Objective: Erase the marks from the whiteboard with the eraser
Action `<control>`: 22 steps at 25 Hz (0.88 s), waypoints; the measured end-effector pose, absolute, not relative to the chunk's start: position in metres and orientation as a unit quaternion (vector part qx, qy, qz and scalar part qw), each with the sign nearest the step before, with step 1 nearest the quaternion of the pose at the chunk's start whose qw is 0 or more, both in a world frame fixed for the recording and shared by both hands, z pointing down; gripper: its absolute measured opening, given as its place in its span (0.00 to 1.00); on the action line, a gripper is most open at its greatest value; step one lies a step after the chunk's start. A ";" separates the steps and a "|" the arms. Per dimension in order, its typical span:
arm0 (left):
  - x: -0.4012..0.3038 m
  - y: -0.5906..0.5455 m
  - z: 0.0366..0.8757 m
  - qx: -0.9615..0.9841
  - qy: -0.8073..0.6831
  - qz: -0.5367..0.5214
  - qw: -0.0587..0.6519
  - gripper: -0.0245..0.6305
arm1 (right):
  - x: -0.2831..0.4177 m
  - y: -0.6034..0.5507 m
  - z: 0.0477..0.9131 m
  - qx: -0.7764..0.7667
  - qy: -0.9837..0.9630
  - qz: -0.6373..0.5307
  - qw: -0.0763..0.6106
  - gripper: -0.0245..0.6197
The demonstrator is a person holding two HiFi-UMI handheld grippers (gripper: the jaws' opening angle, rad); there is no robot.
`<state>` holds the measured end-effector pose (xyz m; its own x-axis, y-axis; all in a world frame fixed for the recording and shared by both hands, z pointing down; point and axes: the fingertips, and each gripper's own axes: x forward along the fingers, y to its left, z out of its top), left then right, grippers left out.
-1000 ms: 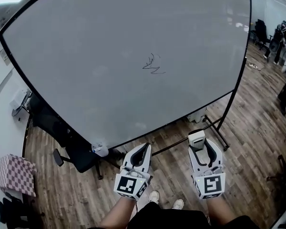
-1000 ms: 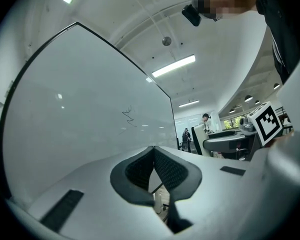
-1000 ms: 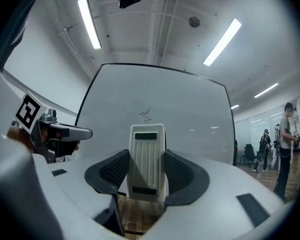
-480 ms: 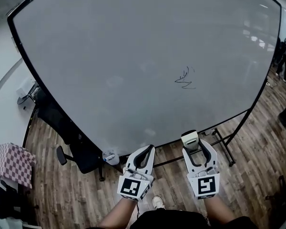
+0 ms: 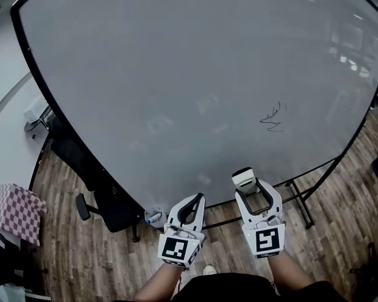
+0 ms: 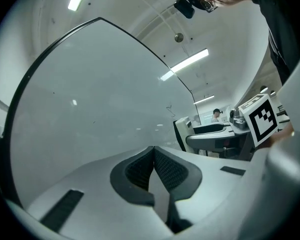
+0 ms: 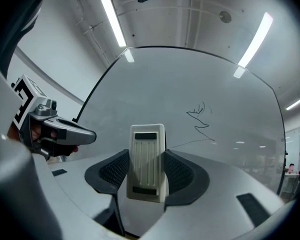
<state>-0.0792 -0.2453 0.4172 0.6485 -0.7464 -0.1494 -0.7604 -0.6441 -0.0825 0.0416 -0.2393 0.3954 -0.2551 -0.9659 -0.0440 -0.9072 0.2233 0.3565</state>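
right gripper (image 5: 249,188) clamps eraser (image 5: 243,178); marks (image 5: 272,119) up-right on whiteboard (image 5: 176,74); left gripper (image 5: 194,198) closed, empty.

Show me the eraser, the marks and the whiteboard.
eraser (image 7: 147,159): right gripper view, its ribbed back.
marks (image 5: 272,121): head view, middle of the scribble.
whiteboard (image 5: 164,68): head view, bare surface.

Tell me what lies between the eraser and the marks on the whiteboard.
Only bare whiteboard separates the eraser, held in the right hand-held gripper, from the marks; the head view shows it.
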 end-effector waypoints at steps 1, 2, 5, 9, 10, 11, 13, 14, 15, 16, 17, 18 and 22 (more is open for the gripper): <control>-0.082 -0.250 0.415 -0.905 0.416 0.050 0.070 0.07 | 0.038 -0.245 0.397 0.603 -0.777 -0.155 0.097 0.42; -0.084 -0.253 0.411 -0.906 0.414 0.054 0.070 0.07 | 0.035 -0.251 0.398 0.602 -0.777 -0.155 0.100 0.42; -0.089 -0.258 0.400 -0.906 0.410 0.067 0.081 0.07 | 0.025 -0.265 0.399 0.597 -0.777 -0.161 0.113 0.42; -0.089 -0.265 0.402 -0.904 0.416 0.063 0.077 0.07 | 0.013 -0.276 0.399 0.578 -0.787 -0.175 0.128 0.42; -0.088 -0.266 0.402 -0.905 0.415 0.061 0.075 0.07 | 0.012 -0.279 0.400 0.574 -0.790 -0.174 0.127 0.42; -0.086 -0.266 0.402 -0.905 0.414 0.060 0.074 0.07 | 0.012 -0.283 0.400 0.571 -0.792 -0.175 0.129 0.42; -0.083 -0.267 0.402 -0.904 0.417 0.058 0.075 0.07 | 0.013 -0.290 0.399 0.568 -0.792 -0.178 0.134 0.42; -0.081 -0.269 0.402 -0.903 0.419 0.058 0.075 0.07 | 0.014 -0.294 0.397 0.566 -0.793 -0.179 0.135 0.42; -0.078 -0.270 0.401 -0.902 0.422 0.057 0.076 0.07 | 0.015 -0.297 0.397 0.566 -0.793 -0.180 0.134 0.42; -0.076 -0.271 0.400 -0.900 0.425 0.056 0.077 0.07 | 0.018 -0.301 0.397 0.567 -0.793 -0.178 0.132 0.42; -0.074 -0.271 0.400 -0.898 0.429 0.056 0.078 0.07 | 0.019 -0.303 0.398 0.568 -0.793 -0.177 0.131 0.42; -0.072 -0.272 0.400 -0.896 0.434 0.055 0.079 0.07 | 0.021 -0.304 0.398 0.568 -0.793 -0.177 0.132 0.42; -0.068 -0.276 0.399 -0.886 0.454 0.052 0.079 0.07 | 0.025 -0.306 0.394 0.564 -0.795 -0.182 0.134 0.42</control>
<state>-0.0676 -0.2756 0.3992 0.5832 -0.7956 -0.1638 -0.8121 -0.5761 -0.0929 0.0249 -0.3063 0.3942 -0.3289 -0.9443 0.0077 -0.8467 0.2985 0.4405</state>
